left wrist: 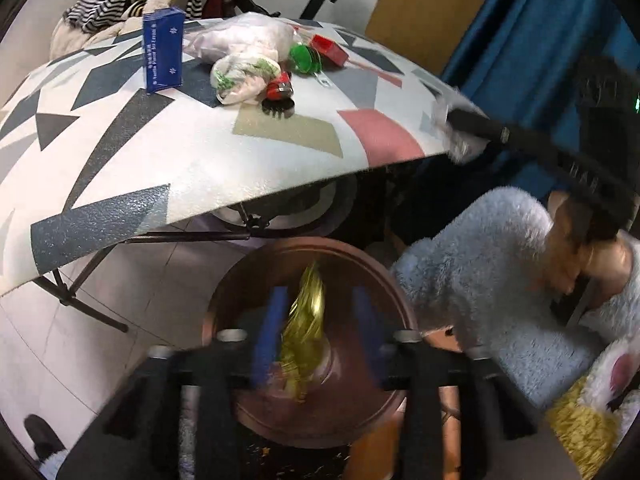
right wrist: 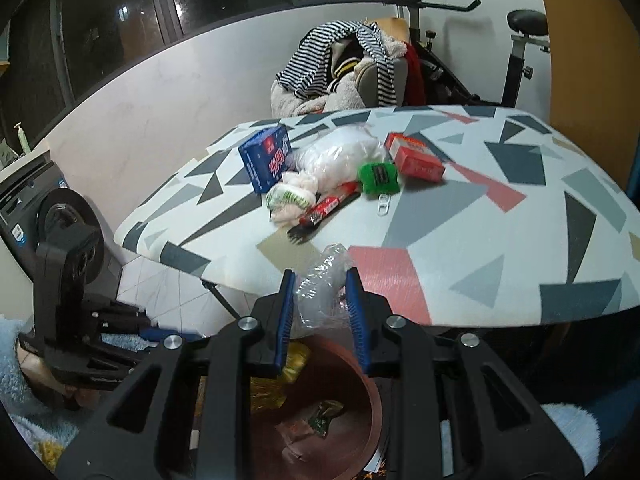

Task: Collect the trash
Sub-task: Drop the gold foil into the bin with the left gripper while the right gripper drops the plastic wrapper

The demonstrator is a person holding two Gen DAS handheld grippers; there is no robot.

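below the patterned table, brown bin holds wrappers; right hand-held gripper clamps clear plastic.

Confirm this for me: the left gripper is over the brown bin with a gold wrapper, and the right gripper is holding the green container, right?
Not quite. The right gripper holds a clear plastic wrapper, as the right wrist view shows; the green container sits on the table. The left gripper is over the brown bin with the gold wrapper.
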